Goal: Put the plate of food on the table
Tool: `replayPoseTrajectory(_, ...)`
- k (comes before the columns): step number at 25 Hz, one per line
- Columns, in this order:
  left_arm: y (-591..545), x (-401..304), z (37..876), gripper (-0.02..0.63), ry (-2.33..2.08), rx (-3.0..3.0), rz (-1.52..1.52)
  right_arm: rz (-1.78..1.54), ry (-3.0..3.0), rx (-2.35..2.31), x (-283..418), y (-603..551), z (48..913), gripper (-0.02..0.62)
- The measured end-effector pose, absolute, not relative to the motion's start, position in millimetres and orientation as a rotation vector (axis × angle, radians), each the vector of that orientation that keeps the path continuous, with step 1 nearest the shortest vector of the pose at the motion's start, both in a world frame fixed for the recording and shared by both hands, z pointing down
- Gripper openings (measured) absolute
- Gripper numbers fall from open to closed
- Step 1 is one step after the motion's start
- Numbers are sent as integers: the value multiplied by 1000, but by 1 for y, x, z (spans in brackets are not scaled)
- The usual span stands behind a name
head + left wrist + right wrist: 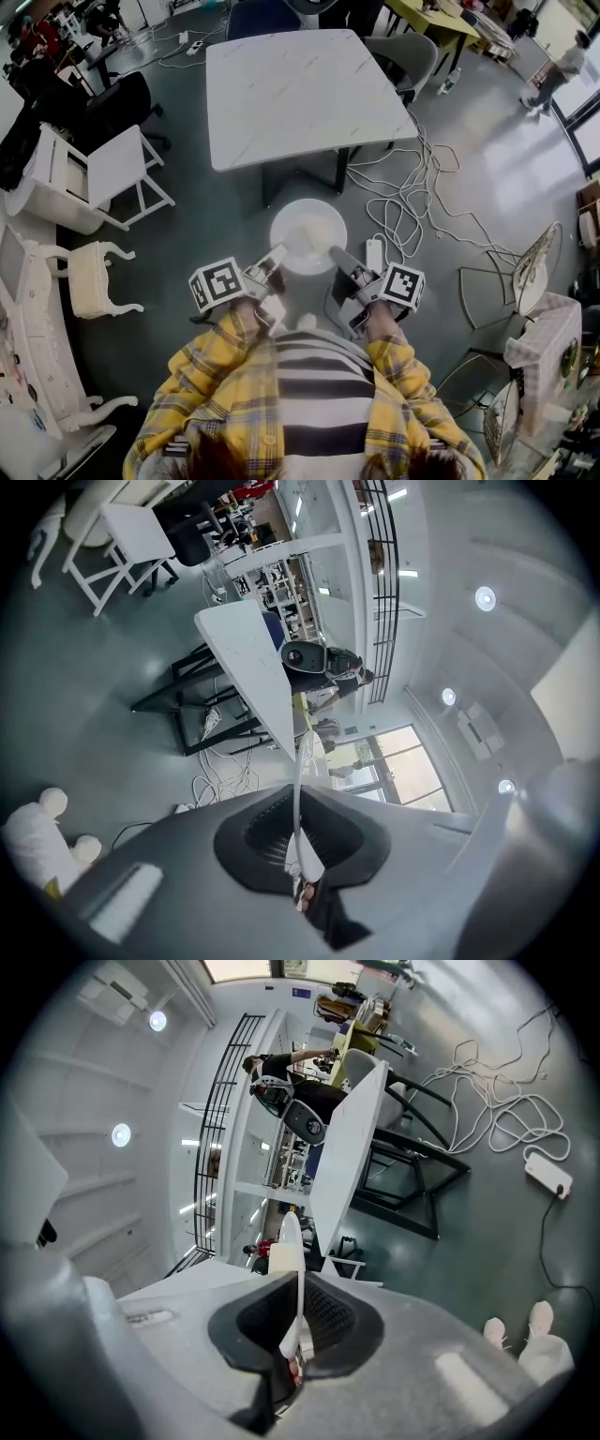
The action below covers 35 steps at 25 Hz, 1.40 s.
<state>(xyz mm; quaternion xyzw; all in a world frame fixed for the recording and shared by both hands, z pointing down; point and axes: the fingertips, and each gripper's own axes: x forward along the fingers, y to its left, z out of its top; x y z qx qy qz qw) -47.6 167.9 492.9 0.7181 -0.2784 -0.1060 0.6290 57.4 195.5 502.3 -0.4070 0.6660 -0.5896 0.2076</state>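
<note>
A round white plate (308,236) with a pale mound of food (302,240) hangs over the grey floor, just short of the white marble-top table (300,94). My left gripper (278,254) is shut on the plate's left rim and my right gripper (335,251) on its right rim. The left gripper view shows the plate (299,780) edge-on, pinched in the left gripper (298,831), with the table (246,653) ahead. In the right gripper view the plate (299,1283) is clamped in the right gripper (300,1321), pale food (288,1239) lies on it, and the table (354,1133) stands beyond.
White cables (405,192) and a power strip (374,253) lie on the floor to the right of the table's dark legs. A white folding chair (103,173) and a small stool (94,277) stand at the left. A grey chair (405,52) sits behind the table.
</note>
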Motion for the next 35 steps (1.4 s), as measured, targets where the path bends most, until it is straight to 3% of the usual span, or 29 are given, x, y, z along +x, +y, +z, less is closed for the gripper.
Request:
replayPoseTrajectory(15, 127, -44, 504, 5, -660, 1615, -261, -1665, 1851, -1118, 60, 154, 511, 8)
replayPoseTrajectory(35, -49, -44, 497, 5, -596, 1642, -235, -1610, 1817, -1193, 57, -13, 500, 9)
